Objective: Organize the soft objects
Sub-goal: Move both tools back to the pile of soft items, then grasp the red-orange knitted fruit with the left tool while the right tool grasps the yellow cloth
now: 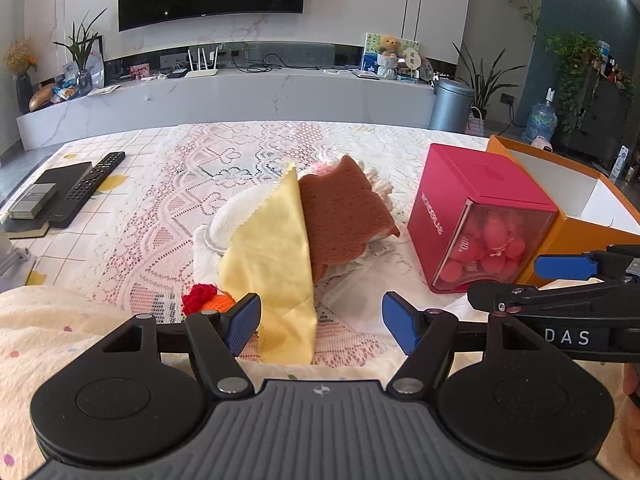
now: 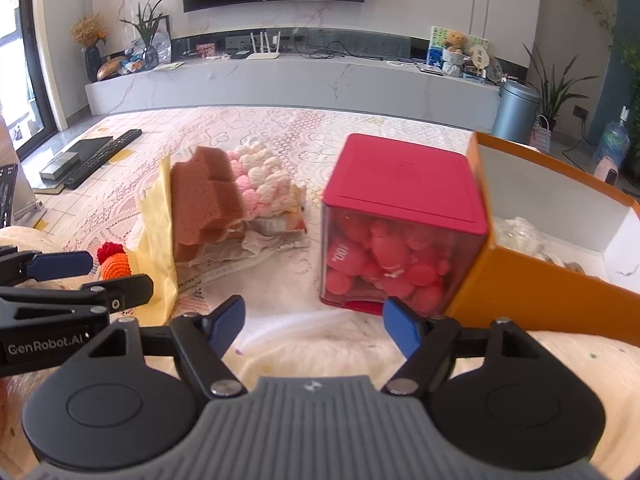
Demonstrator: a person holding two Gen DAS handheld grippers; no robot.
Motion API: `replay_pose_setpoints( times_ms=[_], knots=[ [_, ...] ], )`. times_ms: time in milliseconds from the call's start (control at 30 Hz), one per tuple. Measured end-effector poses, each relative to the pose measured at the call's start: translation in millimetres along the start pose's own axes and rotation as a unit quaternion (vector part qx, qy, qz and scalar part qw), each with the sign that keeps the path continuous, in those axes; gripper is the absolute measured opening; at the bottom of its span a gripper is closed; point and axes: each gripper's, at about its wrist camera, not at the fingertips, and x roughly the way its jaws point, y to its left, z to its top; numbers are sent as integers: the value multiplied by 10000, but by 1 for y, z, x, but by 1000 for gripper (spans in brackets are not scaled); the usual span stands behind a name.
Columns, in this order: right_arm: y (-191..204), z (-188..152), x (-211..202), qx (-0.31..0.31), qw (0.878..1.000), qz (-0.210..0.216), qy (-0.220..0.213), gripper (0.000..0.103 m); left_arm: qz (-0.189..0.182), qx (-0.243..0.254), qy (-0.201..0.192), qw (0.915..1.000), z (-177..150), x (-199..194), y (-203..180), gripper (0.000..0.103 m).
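A pile of soft things is seen in the middle of a table covered by a lace tablecloth (image 1: 224, 160). In the left wrist view, a yellow cloth (image 1: 276, 260) is draped at the front of the pile, and a brown sponge (image 1: 344, 216) leans just beside it at 2 o'clock. A pink and white fluffy knit (image 2: 260, 184) is tucked behind the sponge, and crumpled white wrapping (image 2: 256, 248) is spread under the pile. A small crochet piece in red and orange (image 1: 204, 300) is found at 8 o'clock from the yellow cloth, touching its edge. A red box with a clear front (image 1: 472, 216), filled with pink soft toys, is stood at 3 o'clock from the pile, a little apart from it. An open orange box (image 2: 536, 292) is set right against the red box on its far side, and some pale things can be made out inside it. A black remote control (image 1: 94, 182) is laid well apart at 10 o'clock, next to a flat dark box (image 1: 60, 178). The left gripper (image 1: 322, 326) is held low in front of the pile with its jaws wide apart; the bottom edge of the yellow cloth is seen between them, but nothing is pinched. The right gripper (image 2: 314, 326) is held in front of the red box, jaws apart too, with nothing between them.
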Motion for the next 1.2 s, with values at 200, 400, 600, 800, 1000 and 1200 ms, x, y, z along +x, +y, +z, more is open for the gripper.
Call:
replay_pose_setpoints(
  times_ms=[200, 400, 600, 800, 1000, 1200],
  knots=[
    [12, 14, 9, -205, 9997, 117, -107, 65, 14, -77, 5, 10000, 7, 3, 13, 82],
    [28, 24, 20, -500, 9981, 296, -181, 59, 59, -15, 145, 9999, 14, 12, 23, 81],
    [35, 32, 33, -598, 9969, 500, -118, 55, 325, -64, 254, 9991, 23, 11, 37, 80],
    [52, 32, 52, -459, 9928, 1085, 194, 54, 495, -306, 1176, 9914, 24, 30, 61, 76],
    [61, 33, 76, -274, 9888, 1381, 501, 49, 430, -2, 1597, 9862, 31, 46, 69, 74],
    [57, 33, 87, -82, 9857, 1529, 699, 48, 475, -92, 1937, 9799, 32, 75, 72, 73]
  ],
)
